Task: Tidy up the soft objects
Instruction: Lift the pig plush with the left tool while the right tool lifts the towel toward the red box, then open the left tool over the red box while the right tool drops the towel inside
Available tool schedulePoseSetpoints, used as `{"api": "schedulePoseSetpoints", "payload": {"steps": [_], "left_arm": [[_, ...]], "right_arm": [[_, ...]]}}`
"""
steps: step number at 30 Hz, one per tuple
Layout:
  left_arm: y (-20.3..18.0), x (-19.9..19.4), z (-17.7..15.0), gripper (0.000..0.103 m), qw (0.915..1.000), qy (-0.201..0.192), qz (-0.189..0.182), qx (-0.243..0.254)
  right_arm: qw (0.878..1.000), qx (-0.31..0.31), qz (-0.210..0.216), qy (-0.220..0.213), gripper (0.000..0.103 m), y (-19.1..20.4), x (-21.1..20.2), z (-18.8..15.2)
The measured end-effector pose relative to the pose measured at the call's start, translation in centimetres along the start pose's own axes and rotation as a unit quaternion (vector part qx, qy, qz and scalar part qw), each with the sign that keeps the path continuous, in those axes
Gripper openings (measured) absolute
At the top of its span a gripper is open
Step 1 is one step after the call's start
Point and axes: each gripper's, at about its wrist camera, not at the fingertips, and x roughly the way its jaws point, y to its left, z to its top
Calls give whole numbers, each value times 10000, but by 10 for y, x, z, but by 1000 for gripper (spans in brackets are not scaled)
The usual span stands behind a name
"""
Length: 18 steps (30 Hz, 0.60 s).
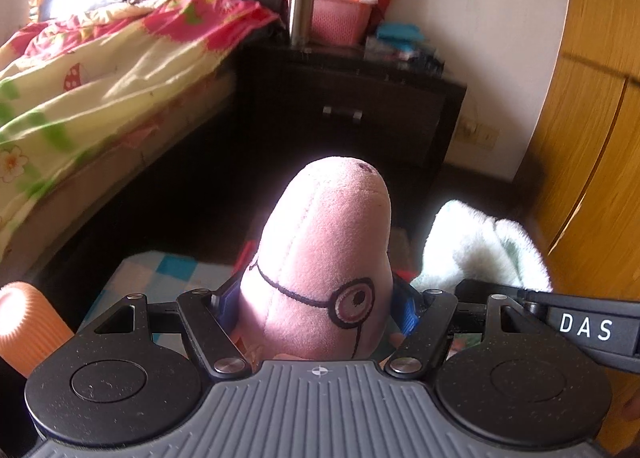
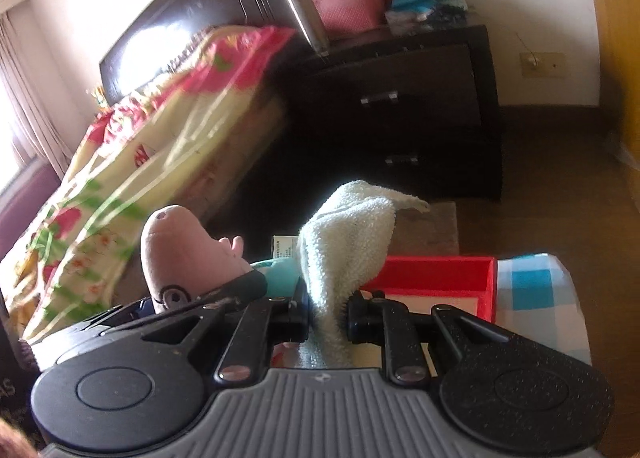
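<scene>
I have the pink pig plush (image 1: 324, 258) clamped in my left gripper (image 1: 316, 306), the jaws standing fairly wide because the soft head fills the gap between the blue pads (image 1: 407, 314); it sits centre frame in the left wrist view, snout up, so I grip the bulk of the head and not a floppy limb. My right gripper (image 2: 328, 318) is squeezed fully together on the pale green towel (image 2: 348, 242), a thin fold pinched between the fingers while the rest bunches upward, centre of the right wrist view. Each hand carries one soft thing, side by side, which I judge saves a trip. The red box (image 2: 436, 270) lies just beyond the towel, lower right, on the blue-and-white checked cloth (image 2: 532, 290); I judge it the likely destination. The bed (image 1: 80, 70) with its floral quilt takes the left of both views, and the dark nightstand (image 1: 352, 110) sits at upper centre.
</scene>
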Motion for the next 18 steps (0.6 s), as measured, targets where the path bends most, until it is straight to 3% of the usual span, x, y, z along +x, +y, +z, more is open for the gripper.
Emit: {"api": "schedulePoseSetpoints", "payload": {"steps": [18], "left_arm": [[-4, 58, -36, 70, 9912, 1054, 645, 464]], "right_arm": [[9870, -716, -1186, 811, 0, -6, 63, -29]]}}
